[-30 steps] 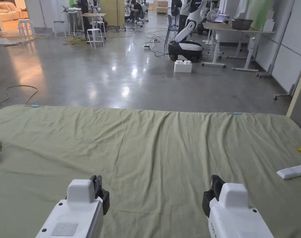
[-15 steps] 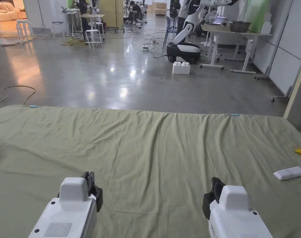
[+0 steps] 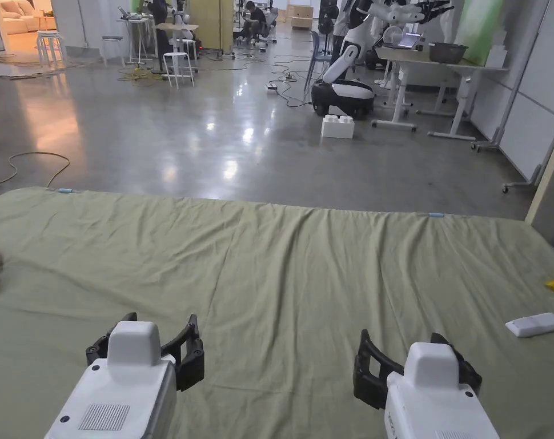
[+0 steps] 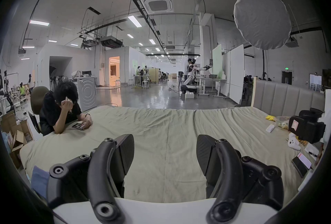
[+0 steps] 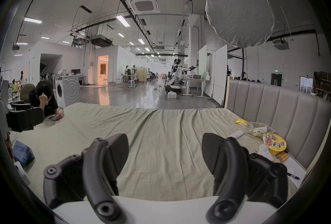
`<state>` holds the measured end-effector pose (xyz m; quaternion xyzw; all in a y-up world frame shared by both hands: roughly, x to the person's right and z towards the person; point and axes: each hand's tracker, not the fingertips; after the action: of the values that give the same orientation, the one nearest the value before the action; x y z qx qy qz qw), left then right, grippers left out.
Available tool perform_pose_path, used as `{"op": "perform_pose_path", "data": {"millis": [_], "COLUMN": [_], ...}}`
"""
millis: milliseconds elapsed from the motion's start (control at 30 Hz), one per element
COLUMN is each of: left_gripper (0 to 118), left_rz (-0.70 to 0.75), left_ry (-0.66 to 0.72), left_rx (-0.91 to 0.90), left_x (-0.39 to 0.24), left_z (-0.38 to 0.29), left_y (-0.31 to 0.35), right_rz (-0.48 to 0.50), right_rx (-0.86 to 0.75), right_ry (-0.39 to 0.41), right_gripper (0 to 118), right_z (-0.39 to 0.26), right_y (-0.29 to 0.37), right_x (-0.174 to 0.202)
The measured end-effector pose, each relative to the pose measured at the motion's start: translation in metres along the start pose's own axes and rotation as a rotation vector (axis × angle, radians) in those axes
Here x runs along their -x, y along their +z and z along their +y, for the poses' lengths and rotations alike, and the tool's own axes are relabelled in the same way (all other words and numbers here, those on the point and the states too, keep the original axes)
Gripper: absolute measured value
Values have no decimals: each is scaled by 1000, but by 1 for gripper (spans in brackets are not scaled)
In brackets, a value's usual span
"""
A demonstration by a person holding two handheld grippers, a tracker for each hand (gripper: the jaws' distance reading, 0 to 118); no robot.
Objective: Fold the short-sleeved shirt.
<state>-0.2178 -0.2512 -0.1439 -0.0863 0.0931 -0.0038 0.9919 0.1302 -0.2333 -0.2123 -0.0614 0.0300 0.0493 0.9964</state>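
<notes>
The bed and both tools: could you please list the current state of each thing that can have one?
Left tool: open, empty, above the sheet.
Right tool: open, empty, above the sheet.
Green sheet: spread flat over the bed, lightly creased, no shirt laid out on it.
White remote: lying flat near the sheet's right edge.
Blue cloth: bunched up at the left edge.

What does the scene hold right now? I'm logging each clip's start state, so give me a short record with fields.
surface: bed with a wrinkled green sheet
left tongs: open, holding nothing, over the sheet
right tongs: open, holding nothing, over the sheet
blue cloth: bunched at the bed's left edge; garment type unclear
white remote: on the sheet, right side
person: seated at the bed's left end, leaning on it
fold: not started
</notes>
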Motion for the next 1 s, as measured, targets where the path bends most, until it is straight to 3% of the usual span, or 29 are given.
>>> {"op": "perform_pose_path", "data": {"millis": [133, 267, 400, 467, 633, 833, 1000], "left_gripper": [87, 91, 97, 100, 103, 107, 108], "left_rz": [34, 32, 20, 26, -19, 9, 23], "left_ry": [-14, 0, 7, -25, 0, 3, -13], "left_rx": [8, 4, 24, 9, -2, -42, -65], "left_x": [0, 4, 8, 8, 13, 14, 11], "left_z": [2, 2, 6, 7, 7, 4, 6], "left_y": [1, 0, -2, -2, -4, -4, -4], "right_rz": [1, 6, 92, 79, -12, -24, 32], "right_rx": [-3, -5, 30, 28, 80, 137, 175], "right_ry": [-24, -42, -115, -101, -116, -156, -282], "right_gripper": [96, 106, 113, 118, 118, 118, 118], "right_z": [0, 4, 5, 5, 5, 6, 12], "right_y": [-1, -3, -9, -10, -14, -17, -21], "right_x": [-1, -2, -12, -12, -11, -14, -18]}}
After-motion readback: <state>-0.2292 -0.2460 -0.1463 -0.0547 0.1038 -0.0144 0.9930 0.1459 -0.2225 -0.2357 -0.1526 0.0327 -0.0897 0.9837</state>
